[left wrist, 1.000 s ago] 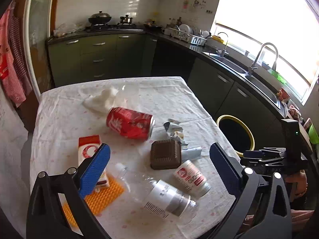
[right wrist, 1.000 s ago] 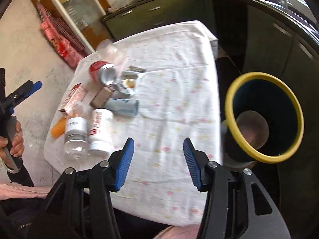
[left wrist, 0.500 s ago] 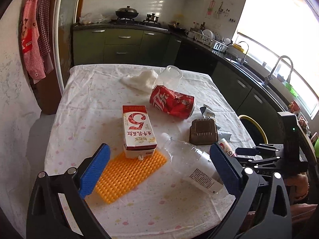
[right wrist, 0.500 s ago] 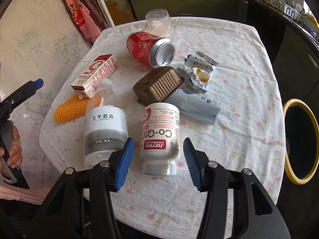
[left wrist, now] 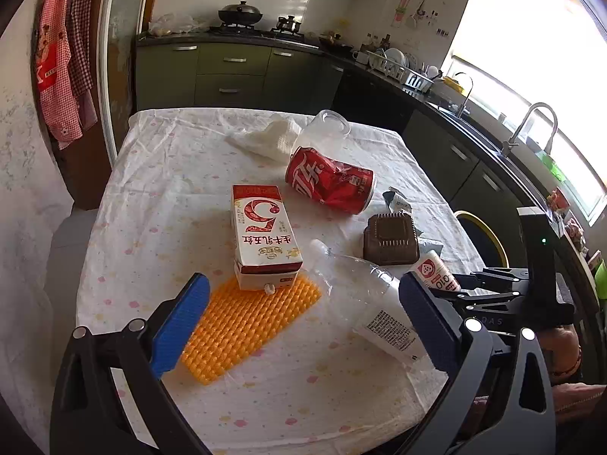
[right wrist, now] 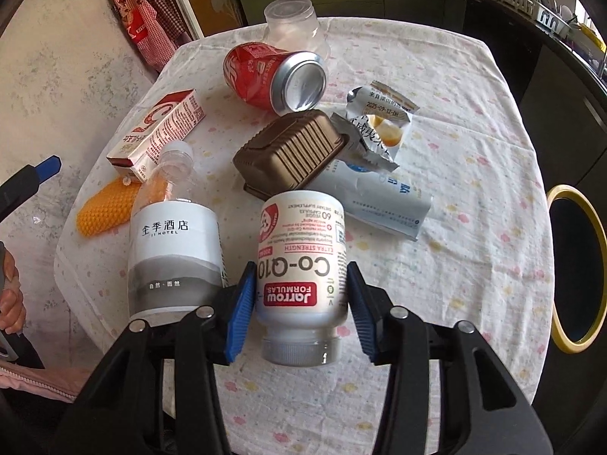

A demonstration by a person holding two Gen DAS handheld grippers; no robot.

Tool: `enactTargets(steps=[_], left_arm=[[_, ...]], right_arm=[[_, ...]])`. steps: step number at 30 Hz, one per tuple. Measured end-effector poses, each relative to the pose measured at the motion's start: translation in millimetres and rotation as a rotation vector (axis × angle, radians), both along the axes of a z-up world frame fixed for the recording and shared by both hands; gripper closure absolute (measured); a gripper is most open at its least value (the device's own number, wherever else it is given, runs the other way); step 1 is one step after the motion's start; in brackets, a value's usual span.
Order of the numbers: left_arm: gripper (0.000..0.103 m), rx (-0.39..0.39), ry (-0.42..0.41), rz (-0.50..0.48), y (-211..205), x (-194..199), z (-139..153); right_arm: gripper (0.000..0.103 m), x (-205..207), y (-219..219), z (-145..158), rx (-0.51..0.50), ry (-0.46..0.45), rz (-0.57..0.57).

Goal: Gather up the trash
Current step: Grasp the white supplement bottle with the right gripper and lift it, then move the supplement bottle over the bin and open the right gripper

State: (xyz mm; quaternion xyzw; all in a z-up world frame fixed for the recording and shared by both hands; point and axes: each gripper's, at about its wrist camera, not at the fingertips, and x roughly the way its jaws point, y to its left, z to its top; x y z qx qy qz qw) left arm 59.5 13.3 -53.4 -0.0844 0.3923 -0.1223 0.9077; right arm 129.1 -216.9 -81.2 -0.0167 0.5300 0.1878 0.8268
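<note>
Trash lies on a cloth-covered table (left wrist: 159, 189). A white Co-Q10 pill bottle (right wrist: 301, 258) lies on its side between the blue pads of my right gripper (right wrist: 299, 276). Its jaws are closing, and the pads stand at the bottle's sides without a clear squeeze. To the left of it lies a clear water bottle (right wrist: 174, 242). My left gripper (left wrist: 303, 292) hangs open over the near table edge, above an orange bumpy mat (left wrist: 246, 322) and a red-and-white milk carton (left wrist: 261, 227). A dented red cola can (left wrist: 330, 182) lies beyond them.
A brown ribbed tray (right wrist: 292, 151), a torn snack wrapper (right wrist: 379, 125) and a white pouch (right wrist: 383, 197) sit mid-table. A clear cup (right wrist: 292, 26) and a tissue (left wrist: 265, 138) lie farther back. A yellow-rimmed bin (right wrist: 599, 265) stands right of the table. A person's hand (right wrist: 9, 295) is at the left edge.
The right gripper swung from beside the bin over to the pill bottle, sank around it and narrowed its jaws. The left gripper shifted until the carton and mat lay ahead, then held still.
</note>
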Motion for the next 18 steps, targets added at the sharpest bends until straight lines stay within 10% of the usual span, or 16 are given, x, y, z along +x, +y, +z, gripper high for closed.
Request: enactTargets(steps=[10, 18], left_arm=[[0.005, 0.017, -0.001, -0.029, -12.6, -0.2, -0.3], [0.005, 0.027, -0.003, -0.049, -22.6, -1.3, 0.4]], right_arm=[[0.058, -13.6, -26.1, 32.8, 0.059, -0.067, -0.03], [0.058, -3.4, -126.4, 55.5, 0.045, -0.137, -0.276]])
